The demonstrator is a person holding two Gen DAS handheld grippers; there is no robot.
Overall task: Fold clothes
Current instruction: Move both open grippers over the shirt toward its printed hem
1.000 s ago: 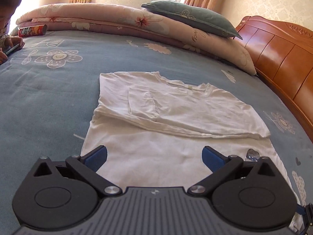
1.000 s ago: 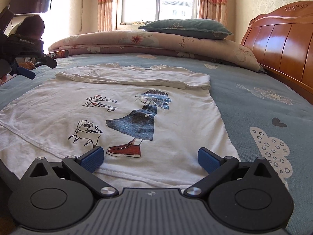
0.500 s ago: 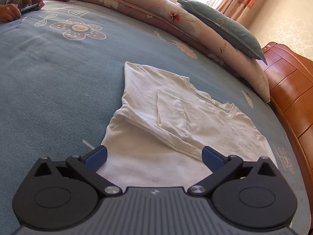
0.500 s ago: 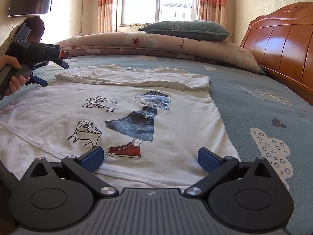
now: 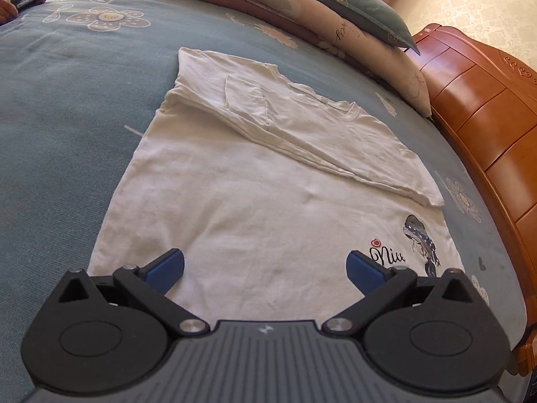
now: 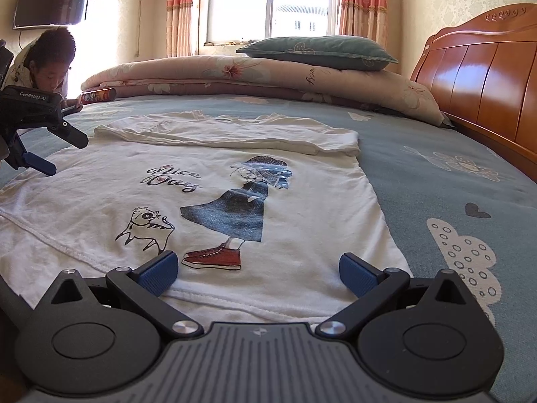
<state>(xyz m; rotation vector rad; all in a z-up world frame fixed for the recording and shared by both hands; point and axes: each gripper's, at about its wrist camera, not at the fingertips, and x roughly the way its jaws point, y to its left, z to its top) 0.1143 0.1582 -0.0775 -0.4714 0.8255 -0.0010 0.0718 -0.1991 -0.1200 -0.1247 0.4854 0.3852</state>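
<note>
- Fingers of the left gripper are spread wide and hold nothing, hovering above the near edge of the T-shirt.
- Fingers of the right gripper are likewise spread and empty, poised over the printed hem beside the red shoe.
- T-shirt lies flat on the blue bed, print side up; its far portion is already folded over as a narrow band.
- Step in hand, as judged: one fold is made and the near side awaits the next.
- Next move calls for each gripper to descend, pinch the near edge, and carry it evenly toward the folded band.
</note>
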